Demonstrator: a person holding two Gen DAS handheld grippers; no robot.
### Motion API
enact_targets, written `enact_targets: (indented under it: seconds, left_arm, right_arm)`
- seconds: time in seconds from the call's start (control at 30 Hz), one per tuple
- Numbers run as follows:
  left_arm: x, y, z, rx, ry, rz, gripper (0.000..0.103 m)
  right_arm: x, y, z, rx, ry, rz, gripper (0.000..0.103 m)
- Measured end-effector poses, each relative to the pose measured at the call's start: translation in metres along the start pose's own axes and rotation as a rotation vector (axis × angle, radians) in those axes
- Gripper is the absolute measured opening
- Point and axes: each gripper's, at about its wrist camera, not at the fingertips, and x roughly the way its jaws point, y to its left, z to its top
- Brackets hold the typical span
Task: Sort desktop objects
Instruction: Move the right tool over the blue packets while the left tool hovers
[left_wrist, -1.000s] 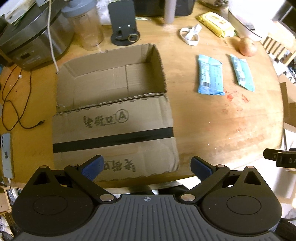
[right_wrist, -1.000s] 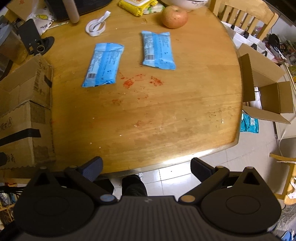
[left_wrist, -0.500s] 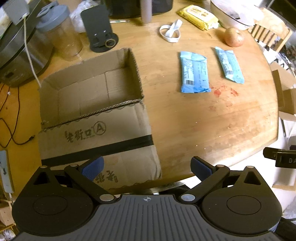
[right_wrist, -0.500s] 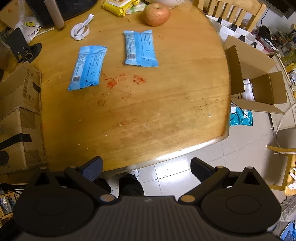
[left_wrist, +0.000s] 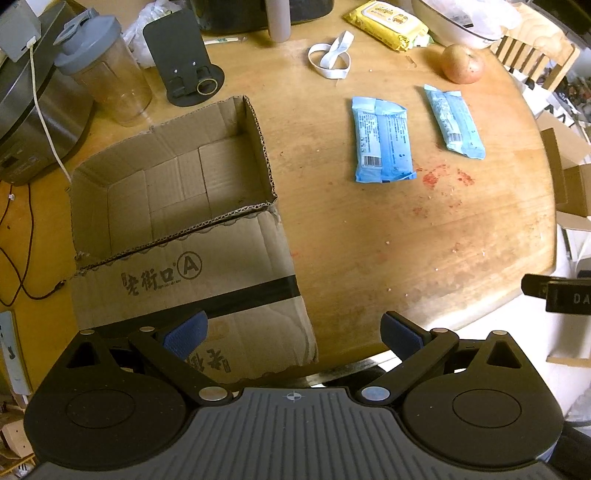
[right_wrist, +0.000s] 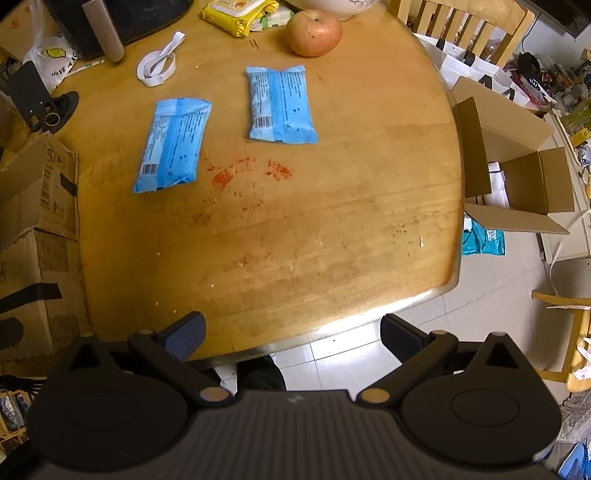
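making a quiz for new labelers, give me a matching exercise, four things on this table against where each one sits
Things:
1. open brown cardboard box
2. round reddish apple
3. yellow wet-wipes pack
4. white looped band

Places:
a. far edge, left of the apple
b. beyond the two blue packets, left of the yellow pack
c. table's left side
d. far side, near the wooden chair

Pairs: 1-c, 2-d, 3-a, 4-b

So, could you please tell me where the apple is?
The apple sits at the table's far edge in the right wrist view, just beyond the blue packet and beside the yellow pack.
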Motion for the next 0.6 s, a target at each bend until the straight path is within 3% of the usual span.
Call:
enact_targets:
  seconds: [0.6]
  left_arm:
    - [0.002,-0.001,-0.001,0.009,0.019,0.008,0.103]
  right_arm:
    - [0.009,0.003,0.021,-0.004,-0.005,-0.013,0.103]
